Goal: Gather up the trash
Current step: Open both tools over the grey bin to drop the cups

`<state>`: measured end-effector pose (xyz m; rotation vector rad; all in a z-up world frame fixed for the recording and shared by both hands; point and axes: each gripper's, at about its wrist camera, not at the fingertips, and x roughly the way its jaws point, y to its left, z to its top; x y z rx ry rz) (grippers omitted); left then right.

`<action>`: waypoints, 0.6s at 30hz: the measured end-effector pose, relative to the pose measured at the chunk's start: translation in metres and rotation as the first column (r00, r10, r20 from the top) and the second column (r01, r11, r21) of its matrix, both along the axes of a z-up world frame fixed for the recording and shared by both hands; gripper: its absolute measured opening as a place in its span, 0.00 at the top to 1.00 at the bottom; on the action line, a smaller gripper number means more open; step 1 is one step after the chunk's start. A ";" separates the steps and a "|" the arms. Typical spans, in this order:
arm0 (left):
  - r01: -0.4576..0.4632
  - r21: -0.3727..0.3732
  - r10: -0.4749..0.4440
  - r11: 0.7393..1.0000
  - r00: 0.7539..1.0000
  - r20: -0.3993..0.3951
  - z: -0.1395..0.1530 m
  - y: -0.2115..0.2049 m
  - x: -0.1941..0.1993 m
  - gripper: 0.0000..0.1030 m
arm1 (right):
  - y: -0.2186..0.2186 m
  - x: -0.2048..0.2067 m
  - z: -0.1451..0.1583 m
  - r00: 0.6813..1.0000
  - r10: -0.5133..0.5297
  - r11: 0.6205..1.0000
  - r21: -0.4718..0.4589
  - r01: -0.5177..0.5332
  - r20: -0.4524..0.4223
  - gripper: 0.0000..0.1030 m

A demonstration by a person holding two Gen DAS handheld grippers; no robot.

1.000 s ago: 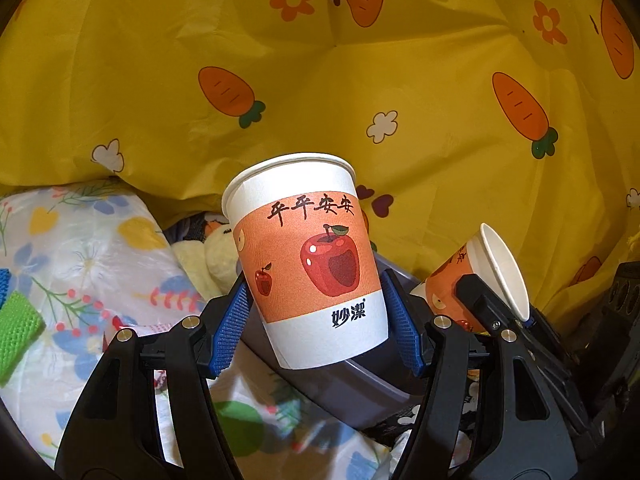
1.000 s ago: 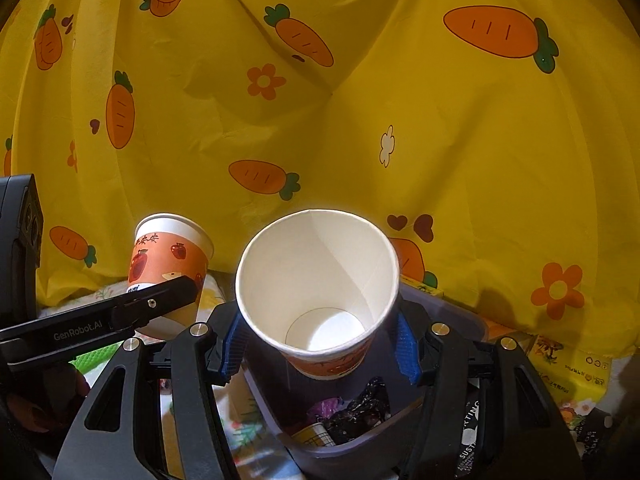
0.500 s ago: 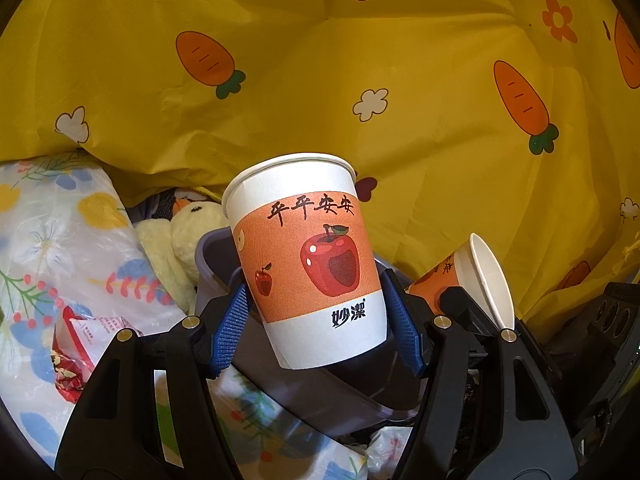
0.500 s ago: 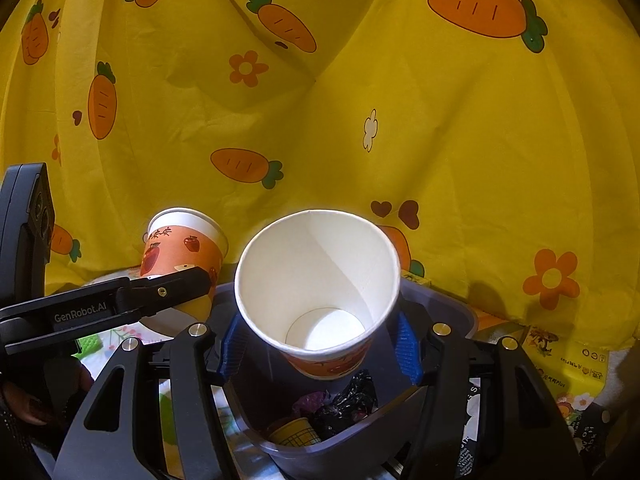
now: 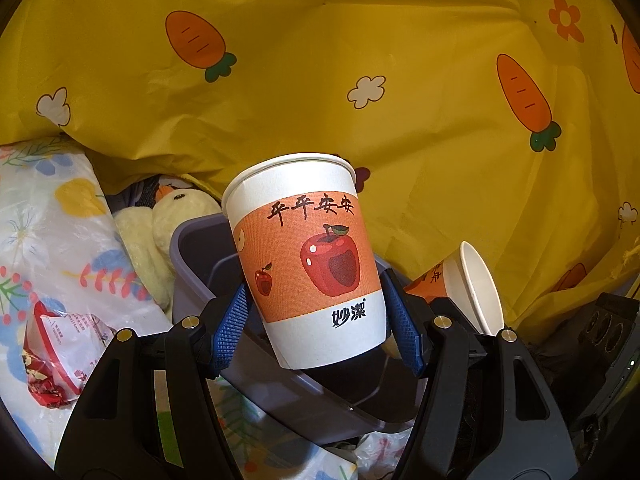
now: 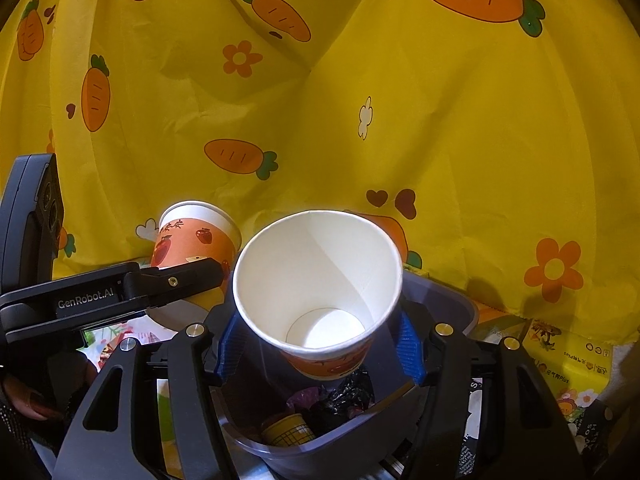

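Observation:
My left gripper (image 5: 320, 330) is shut on an orange and white paper cup with a red apple print (image 5: 308, 256), held upright over the grey trash bin (image 5: 188, 248). My right gripper (image 6: 318, 346) is shut on a second paper cup (image 6: 320, 276), tilted with its white inside facing the camera, just above the same bin (image 6: 440, 304). The bin holds dark wrappers (image 6: 340, 400) and a small yellow cup (image 6: 288, 434). Each view shows the other cup: the right one in the left wrist view (image 5: 468, 284), the left one in the right wrist view (image 6: 192, 240).
A yellow cloth with carrots (image 5: 360, 60) hangs close behind the bin. A plush duck (image 5: 176, 216) and a red and white snack wrapper (image 5: 60, 344) lie left of the bin on a flowered sheet (image 5: 52, 220). A yellow printed packet (image 6: 560, 364) lies right of the bin.
Both grippers have moved in towards the bin with their cups; the bin now sits closer and lower under each cup. Both grips are unchanged.

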<state>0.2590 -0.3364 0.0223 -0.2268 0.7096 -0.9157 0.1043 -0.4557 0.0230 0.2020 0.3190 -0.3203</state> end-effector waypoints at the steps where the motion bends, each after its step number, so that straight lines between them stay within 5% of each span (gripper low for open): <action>1: 0.002 0.002 -0.002 1.000 1.000 -0.003 -0.001 -0.001 0.000 0.38 | -0.001 0.000 -0.001 1.000 -0.001 1.000 0.002 0.001 -0.002 0.40; 18: 0.016 0.006 -0.016 1.000 1.000 -0.024 -0.011 -0.011 0.004 0.38 | -0.003 0.002 -0.010 1.000 0.002 1.000 0.009 -0.002 -0.017 0.40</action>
